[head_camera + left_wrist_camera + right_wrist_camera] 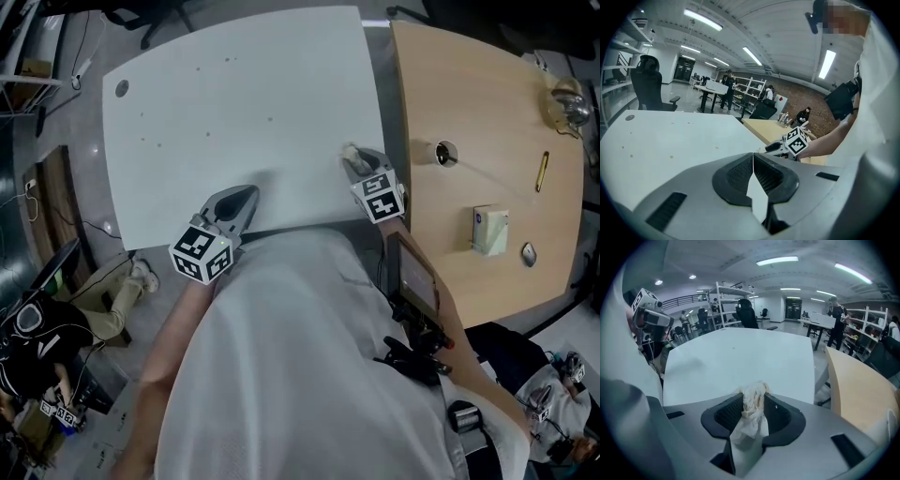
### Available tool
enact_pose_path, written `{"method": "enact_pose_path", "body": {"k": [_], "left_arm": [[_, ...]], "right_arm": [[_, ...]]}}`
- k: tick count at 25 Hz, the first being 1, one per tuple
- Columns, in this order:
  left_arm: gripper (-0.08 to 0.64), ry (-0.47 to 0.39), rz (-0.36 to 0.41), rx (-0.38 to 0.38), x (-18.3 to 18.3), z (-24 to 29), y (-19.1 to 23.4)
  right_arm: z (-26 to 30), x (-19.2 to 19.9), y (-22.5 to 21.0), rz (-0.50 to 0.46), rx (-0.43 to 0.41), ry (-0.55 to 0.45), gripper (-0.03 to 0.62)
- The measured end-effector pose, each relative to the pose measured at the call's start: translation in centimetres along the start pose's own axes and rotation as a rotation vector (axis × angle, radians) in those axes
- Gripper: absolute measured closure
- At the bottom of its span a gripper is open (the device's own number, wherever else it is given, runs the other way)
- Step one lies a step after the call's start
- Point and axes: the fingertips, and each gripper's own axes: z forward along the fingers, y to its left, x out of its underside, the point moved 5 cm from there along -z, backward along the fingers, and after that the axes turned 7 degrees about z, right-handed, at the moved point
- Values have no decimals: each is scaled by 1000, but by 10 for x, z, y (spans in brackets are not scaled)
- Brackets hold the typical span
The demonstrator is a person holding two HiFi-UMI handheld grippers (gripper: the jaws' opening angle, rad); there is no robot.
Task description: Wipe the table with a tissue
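The white table [234, 112] carries several small specks [197, 68] toward its far side. My right gripper [352, 157] hovers over the table's near right corner and is shut on a crumpled, off-white tissue [349, 149]; in the right gripper view the tissue [753, 404] bulges out between the jaws, above the table [740, 362]. My left gripper [249, 194] is at the table's near edge, left of the right one. In the left gripper view its jaws [753, 157] meet with nothing between them. The right gripper's marker cube [797, 141] shows there too.
A wooden table [469, 103] adjoins on the right, with a small roll [434, 153], a yellow pen [543, 172], a tissue pack [489, 231] and a small grey object [529, 253]. A seated person [42, 342] is on the floor side at lower left.
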Motion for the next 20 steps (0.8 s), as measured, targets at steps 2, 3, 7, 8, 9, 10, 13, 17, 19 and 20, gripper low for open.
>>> {"method": "enact_pose_path", "body": {"k": [2, 3, 7, 8, 9, 10, 13, 17, 19, 20], "left_arm": [[552, -1, 2, -5, 0, -1, -3], [552, -3, 4, -7, -1, -2, -4], [552, -16, 0, -44, -4, -14, 8], [552, -20, -6, -55, -4, -17, 11], [552, -24, -12, -63, -3, -17, 13], [552, -27, -18, -68, -2, -17, 14], [552, -24, -25, -66, 3, -18, 13], [552, -23, -32, -46, 10, -18, 15], [552, -26, -37, -44, 13, -21, 20], [552, -28, -38, -42, 15, -22, 22]], "right_arm": [[13, -13, 14, -68, -29, -7, 454], [19, -20, 23, -106, -51, -5, 454], [42, -48, 59, -216, -157, 10, 454], [43, -54, 64, -218, -176, 3, 454], [41, -58, 66, -216, -187, -7, 454], [40, -62, 67, -212, -194, -16, 454], [36, -70, 69, -199, -207, -31, 454], [39, -72, 67, -165, -195, -33, 454], [44, -73, 70, -141, -195, -33, 454], [46, -72, 73, -127, -195, -34, 454]]}}
